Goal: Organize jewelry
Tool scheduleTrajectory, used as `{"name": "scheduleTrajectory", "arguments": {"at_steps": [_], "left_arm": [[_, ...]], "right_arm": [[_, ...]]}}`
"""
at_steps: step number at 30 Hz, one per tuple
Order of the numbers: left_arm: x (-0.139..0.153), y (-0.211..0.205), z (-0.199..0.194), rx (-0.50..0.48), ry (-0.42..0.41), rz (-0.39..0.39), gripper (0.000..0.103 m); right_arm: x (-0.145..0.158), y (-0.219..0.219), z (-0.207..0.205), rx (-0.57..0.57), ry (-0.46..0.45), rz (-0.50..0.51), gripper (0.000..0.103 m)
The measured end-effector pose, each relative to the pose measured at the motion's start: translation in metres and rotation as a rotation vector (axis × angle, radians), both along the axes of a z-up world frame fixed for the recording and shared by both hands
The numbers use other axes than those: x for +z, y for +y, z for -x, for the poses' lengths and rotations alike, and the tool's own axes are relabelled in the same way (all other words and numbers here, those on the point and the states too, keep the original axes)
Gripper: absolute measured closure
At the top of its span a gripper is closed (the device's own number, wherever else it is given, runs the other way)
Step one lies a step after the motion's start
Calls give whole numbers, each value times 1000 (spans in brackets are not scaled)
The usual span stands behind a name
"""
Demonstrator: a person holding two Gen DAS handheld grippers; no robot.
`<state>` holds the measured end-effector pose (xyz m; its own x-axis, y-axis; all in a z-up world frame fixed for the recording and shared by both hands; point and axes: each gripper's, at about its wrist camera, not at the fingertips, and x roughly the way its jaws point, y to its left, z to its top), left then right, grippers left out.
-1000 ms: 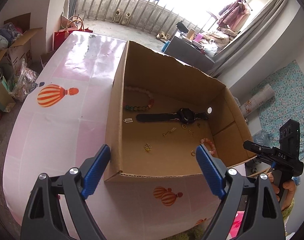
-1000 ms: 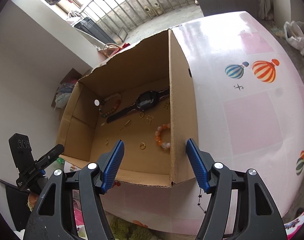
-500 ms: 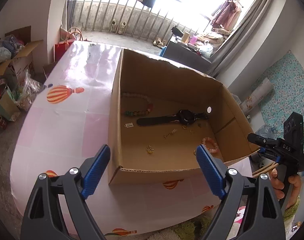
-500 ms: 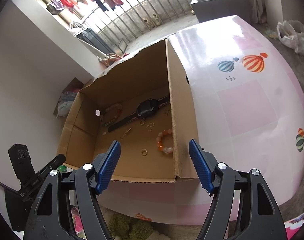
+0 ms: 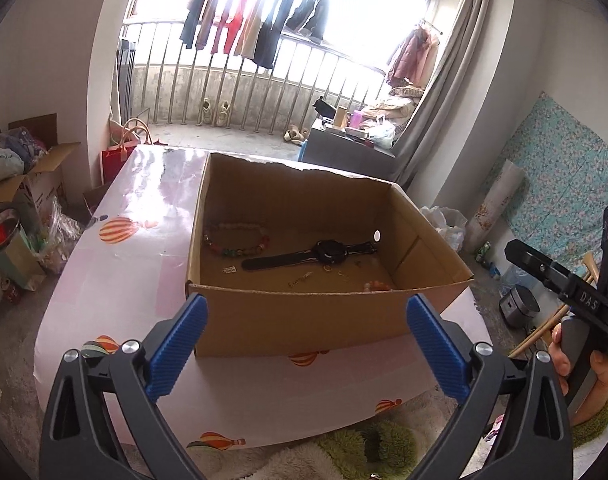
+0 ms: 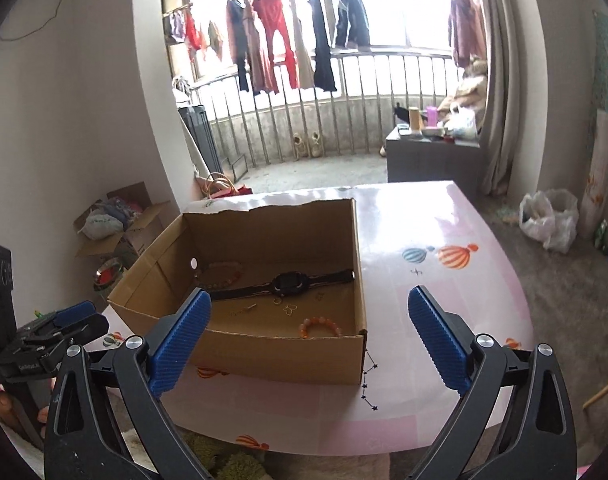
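Note:
An open cardboard box (image 5: 296, 312) (image 6: 280, 356) stands on a pink table. Inside lie a black watch (image 5: 304, 255) (image 6: 282, 285), a multicoloured bead bracelet (image 5: 236, 240) (image 6: 220, 274), an orange bead bracelet (image 6: 320, 326) (image 5: 378, 286), and several small gold pieces (image 6: 288, 309) (image 5: 304, 278). My left gripper (image 5: 304, 344) is open and empty, held back from the box's near wall. My right gripper (image 6: 308, 336) is open and empty, in front of the box's near right corner. The right gripper's body shows at the right in the left wrist view (image 5: 576, 300).
The pink table (image 6: 444, 304) carries balloon prints. Cardboard boxes (image 5: 28, 188) and bags stand on the floor to the left. A grey cabinet (image 6: 432, 156) and balcony railing stand behind. A white bag (image 6: 548, 220) lies on the floor at the right.
Both grippers have pulled back and tilted up from over the box, so the box looks smaller and farther. Both stay open and empty. The jewelry has not moved.

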<state>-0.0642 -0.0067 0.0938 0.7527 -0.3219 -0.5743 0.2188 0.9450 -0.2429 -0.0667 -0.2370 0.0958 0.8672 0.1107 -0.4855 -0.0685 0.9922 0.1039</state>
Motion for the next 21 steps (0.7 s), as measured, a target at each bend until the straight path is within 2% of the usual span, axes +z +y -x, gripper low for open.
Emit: {"name": "scheduleTrajectory", "arguments": {"at_steps": [6, 13, 17, 21], "left_arm": [[13, -12, 6, 100, -86, -138, 6], [22, -10, 11, 156, -163, -171, 6], [15, -12, 6, 166, -123, -184, 6], [-4, -20, -7, 158, -8, -202, 5]], "right_arm": [[-4, 33, 8, 45, -51, 82, 8], [-2, 35, 16, 84, -82, -62, 8], [-8, 27, 11, 38, -50, -107, 8], [-26, 27, 1, -43, 57, -39, 8]]}}
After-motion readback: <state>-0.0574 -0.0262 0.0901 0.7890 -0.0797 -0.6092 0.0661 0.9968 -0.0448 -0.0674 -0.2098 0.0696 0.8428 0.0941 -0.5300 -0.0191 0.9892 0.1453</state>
